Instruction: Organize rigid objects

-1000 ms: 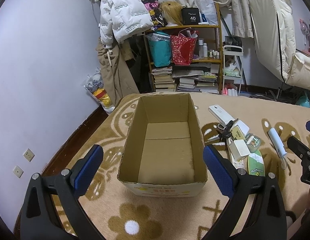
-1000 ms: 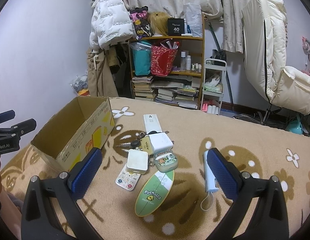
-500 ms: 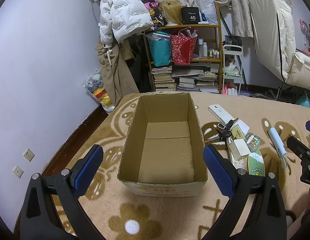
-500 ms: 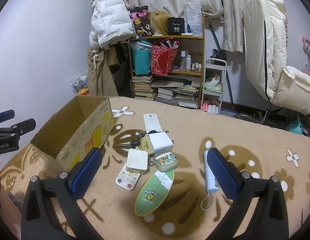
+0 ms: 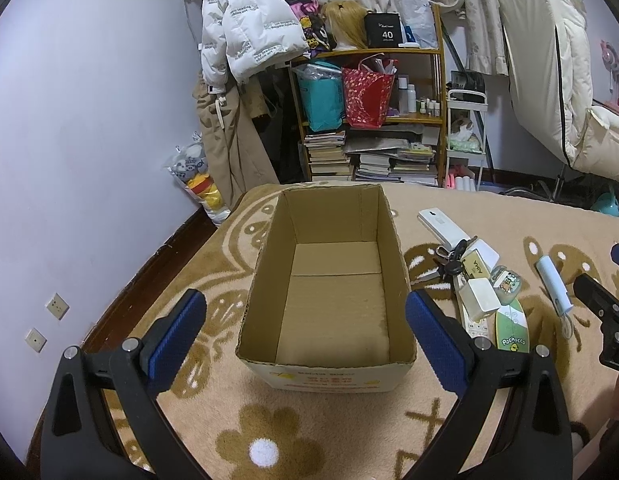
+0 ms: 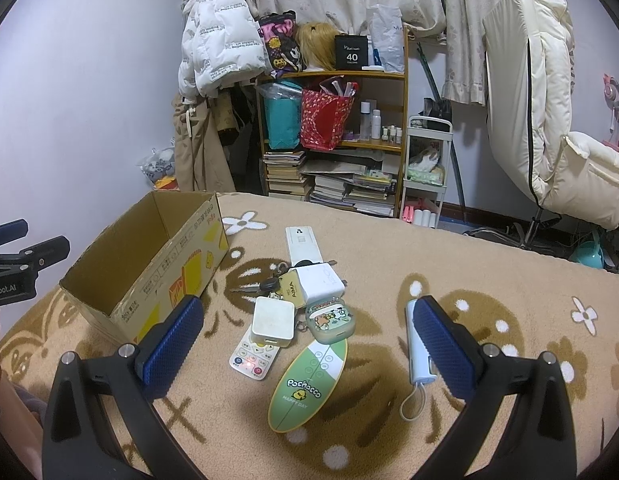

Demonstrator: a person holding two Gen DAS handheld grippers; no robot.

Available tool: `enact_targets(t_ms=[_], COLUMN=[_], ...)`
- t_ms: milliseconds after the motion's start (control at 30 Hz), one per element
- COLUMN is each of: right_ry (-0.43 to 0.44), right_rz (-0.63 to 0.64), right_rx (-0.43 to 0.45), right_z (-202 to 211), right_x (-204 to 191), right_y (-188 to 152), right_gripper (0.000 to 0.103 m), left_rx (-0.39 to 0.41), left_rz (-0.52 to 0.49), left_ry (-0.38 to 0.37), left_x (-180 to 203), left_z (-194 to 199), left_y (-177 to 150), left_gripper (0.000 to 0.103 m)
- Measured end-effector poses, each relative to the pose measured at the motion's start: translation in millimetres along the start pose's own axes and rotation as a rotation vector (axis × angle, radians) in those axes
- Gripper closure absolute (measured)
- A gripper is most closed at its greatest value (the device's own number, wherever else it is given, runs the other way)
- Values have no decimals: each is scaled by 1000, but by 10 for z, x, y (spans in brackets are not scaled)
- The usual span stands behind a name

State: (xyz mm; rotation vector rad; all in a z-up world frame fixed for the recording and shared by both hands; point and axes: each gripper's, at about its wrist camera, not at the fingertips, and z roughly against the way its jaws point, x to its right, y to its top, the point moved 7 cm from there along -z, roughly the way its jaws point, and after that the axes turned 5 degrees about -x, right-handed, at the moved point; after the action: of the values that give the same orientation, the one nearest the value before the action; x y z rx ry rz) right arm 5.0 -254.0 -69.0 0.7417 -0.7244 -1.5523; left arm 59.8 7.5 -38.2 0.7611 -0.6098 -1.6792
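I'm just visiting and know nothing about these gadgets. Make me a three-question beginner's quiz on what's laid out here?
1. True or false: the cardboard box already holds some items.
2. Which lies nearest the right gripper's right fingertip? A) the white remote B) the light blue stick with a cord loop C) the keys
3. Fill in: the left gripper's open fingers sit on either side of the ____.

Key:
1. False; only its bare cardboard floor shows.
2. B; it lies right beside that fingertip, while the remote and keys lie farther off in the pile.
3. Cardboard box.
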Motion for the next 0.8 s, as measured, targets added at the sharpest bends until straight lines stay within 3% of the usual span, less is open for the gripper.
enact_targets(t_ms=[800], right_ry=[-3], right_rz=[5], right_rx=[-9], right_z=[-41], right_x=[13], right_y=[27], right_gripper=[0], left_rx=[-26], left_rz=[-10], left_ry=[-13], left_x=[-9], left_z=[-60], left_y=[-15], left_gripper=[4])
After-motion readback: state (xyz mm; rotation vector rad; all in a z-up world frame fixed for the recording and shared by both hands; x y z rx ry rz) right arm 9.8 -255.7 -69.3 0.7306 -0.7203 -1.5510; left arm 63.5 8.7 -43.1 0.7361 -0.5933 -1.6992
